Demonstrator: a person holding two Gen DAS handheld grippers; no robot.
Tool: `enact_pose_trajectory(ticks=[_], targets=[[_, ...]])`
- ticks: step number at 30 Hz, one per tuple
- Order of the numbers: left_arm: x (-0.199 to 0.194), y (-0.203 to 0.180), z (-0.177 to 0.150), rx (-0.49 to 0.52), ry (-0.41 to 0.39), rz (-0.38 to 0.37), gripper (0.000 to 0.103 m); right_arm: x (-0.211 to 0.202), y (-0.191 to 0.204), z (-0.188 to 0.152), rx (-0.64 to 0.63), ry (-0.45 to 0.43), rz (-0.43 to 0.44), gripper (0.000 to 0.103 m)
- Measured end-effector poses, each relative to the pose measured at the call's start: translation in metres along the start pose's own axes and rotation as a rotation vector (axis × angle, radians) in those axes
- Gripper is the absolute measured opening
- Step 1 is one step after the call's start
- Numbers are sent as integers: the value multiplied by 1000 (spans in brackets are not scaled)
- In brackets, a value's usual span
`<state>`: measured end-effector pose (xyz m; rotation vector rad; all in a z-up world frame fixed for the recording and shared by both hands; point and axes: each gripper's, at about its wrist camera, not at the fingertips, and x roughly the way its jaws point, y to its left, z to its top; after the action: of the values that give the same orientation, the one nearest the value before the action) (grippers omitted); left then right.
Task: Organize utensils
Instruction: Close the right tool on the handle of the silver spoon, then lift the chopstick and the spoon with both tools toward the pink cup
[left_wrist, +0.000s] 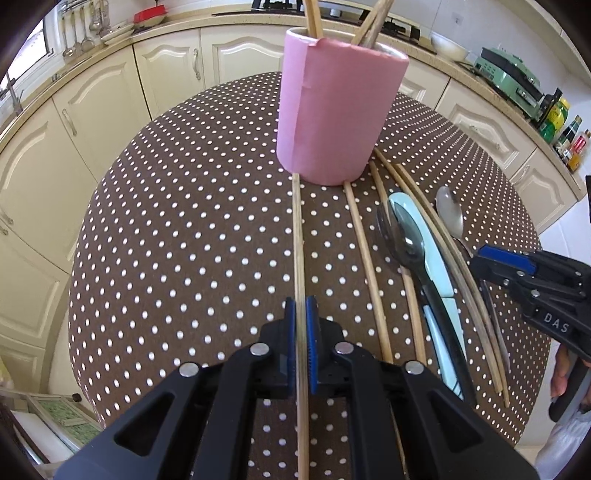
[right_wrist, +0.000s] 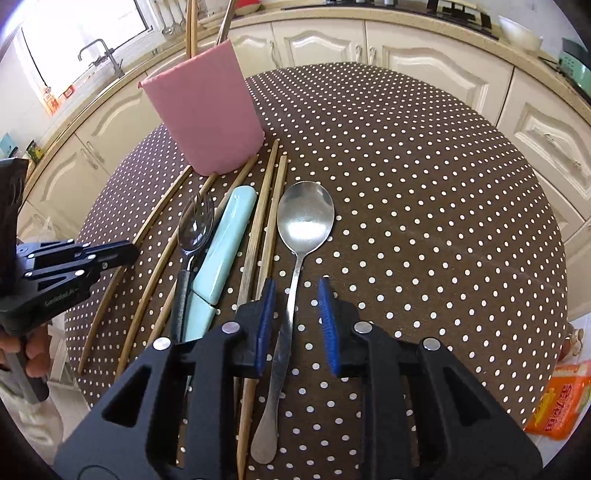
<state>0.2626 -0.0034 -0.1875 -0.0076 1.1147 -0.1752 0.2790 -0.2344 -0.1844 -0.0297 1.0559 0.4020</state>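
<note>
A: What is nearest?
B: The left gripper (left_wrist: 301, 310) is clamped on a chopstick (left_wrist: 297, 229) lying on the dotted table (left_wrist: 184, 229). The right gripper (right_wrist: 295, 295) is spread wide, its fingers either side of a spoon (right_wrist: 304, 218) handle.

A: And beyond?
B: More chopsticks (right_wrist: 267, 206), a fork (right_wrist: 195, 225) and a pale blue case (right_wrist: 225, 243) lie side by side. Farthest, a pink holder (left_wrist: 332, 107) stands upright with chopsticks inside.

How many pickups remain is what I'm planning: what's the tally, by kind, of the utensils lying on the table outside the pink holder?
Wooden chopsticks: 5
Metal spoons: 2, made up of a plain-handled spoon and a dark-handled spoon
Mint-green cased utensil: 1
Total: 8
</note>
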Motion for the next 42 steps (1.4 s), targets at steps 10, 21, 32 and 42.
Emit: enact_pose_trajectory(ticks=[10,21,32,42], targets=[[12,8,22,-17,25,-37,6,18,13,42,-144,196,-72,19],[-4,21,7,-91,-93,-71,5,16,-8,66,-78,215,-20,4],[-46,58,-23,-238,-261,-50,5,-29,-34,56,-16,9,97,4],[-98,47,-25,-193,-433,-67,5,-81,-10,55,-30,-139,200,4]])
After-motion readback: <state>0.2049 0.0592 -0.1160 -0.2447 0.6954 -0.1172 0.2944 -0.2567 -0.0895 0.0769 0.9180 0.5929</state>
